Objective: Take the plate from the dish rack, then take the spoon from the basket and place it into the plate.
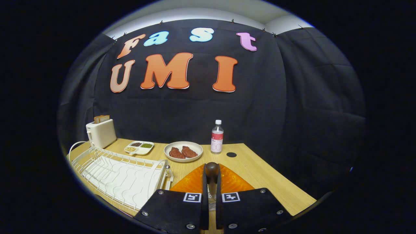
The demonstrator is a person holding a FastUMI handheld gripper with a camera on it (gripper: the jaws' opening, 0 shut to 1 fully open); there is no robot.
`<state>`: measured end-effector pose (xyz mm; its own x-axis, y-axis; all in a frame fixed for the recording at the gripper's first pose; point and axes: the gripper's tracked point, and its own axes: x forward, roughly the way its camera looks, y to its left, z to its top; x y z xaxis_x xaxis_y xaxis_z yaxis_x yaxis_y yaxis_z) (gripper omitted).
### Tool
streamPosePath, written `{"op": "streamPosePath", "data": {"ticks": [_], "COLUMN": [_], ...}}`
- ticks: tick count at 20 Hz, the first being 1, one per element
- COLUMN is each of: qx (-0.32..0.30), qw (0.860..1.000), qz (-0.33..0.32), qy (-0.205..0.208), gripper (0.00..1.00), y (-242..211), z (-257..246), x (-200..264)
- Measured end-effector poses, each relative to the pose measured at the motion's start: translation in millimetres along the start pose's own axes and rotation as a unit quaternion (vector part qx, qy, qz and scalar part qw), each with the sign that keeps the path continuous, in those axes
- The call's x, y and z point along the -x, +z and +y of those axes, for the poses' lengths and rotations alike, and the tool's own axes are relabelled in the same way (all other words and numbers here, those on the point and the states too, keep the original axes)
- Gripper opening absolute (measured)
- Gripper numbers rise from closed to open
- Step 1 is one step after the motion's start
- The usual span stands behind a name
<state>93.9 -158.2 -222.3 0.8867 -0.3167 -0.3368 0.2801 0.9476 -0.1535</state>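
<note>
The claw (212, 191), closed narrow on a spoon (212, 177), hovers over the orange plate (234, 182) just ahead on the pale wooden tabletop (260, 169), the emptied dish rack (123, 177) to its left; released at a tilt, the spoon could skid off the glossy plate.

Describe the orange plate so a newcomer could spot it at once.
Start at the wooden table, with the white dish rack on it. Beside the rack, under the hand-held gripper, which is shut on a dark-ended spoon, lies the orange plate. Its ribbed, translucent orange sets it apart from the pale dish of meat beyond.
</note>
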Motion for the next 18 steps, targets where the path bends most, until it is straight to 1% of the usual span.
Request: {"op": "streamPosePath", "data": {"ticks": [2, 4, 6, 9, 13, 18], "qx": [-0.003, -0.011, -0.019, -0.028, -0.024, 0.001], "qw": [1.0, 0.999, 0.997, 0.991, 0.978, 0.96], "qz": [-0.021, -0.038, -0.048, -0.05, -0.028, 0.014], "qy": [0.007, 0.025, 0.058, 0.124, 0.207, 0.281], "gripper": [0.08, 0.08, 0.08, 0.08, 0.08, 0.08], "y": [23, 42, 55, 61, 40, -10], "z": [3, 12, 29, 62, 108, 153], "x": [14, 34, 58, 95, 137, 169]}}
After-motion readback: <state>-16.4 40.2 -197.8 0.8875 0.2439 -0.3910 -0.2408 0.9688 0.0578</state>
